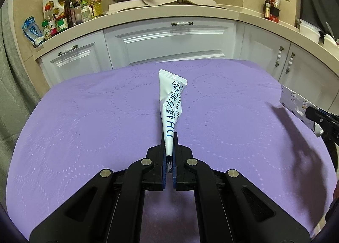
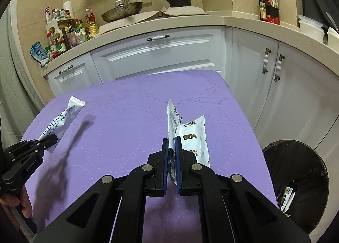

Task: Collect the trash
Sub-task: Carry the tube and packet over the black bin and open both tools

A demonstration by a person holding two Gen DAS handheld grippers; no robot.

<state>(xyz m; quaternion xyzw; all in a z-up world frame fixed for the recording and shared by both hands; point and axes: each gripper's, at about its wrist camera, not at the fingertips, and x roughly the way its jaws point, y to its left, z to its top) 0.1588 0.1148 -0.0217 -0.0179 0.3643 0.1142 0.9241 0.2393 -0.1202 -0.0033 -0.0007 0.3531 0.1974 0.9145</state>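
Purple quilted cloth (image 1: 84,128) over the table. Left gripper (image 1: 169,145) clenched on the narrow end of a white milk-powder sachet (image 1: 171,103), pointing to 12 o'clock, lifted off the cloth. Right gripper (image 2: 172,149) clamped on a white printed packet (image 2: 190,134), held above the cloth too. Black trash bin (image 2: 300,158) at 4 o'clock of the right wrist view, wrappers (image 2: 286,198) inside, perhaps two.
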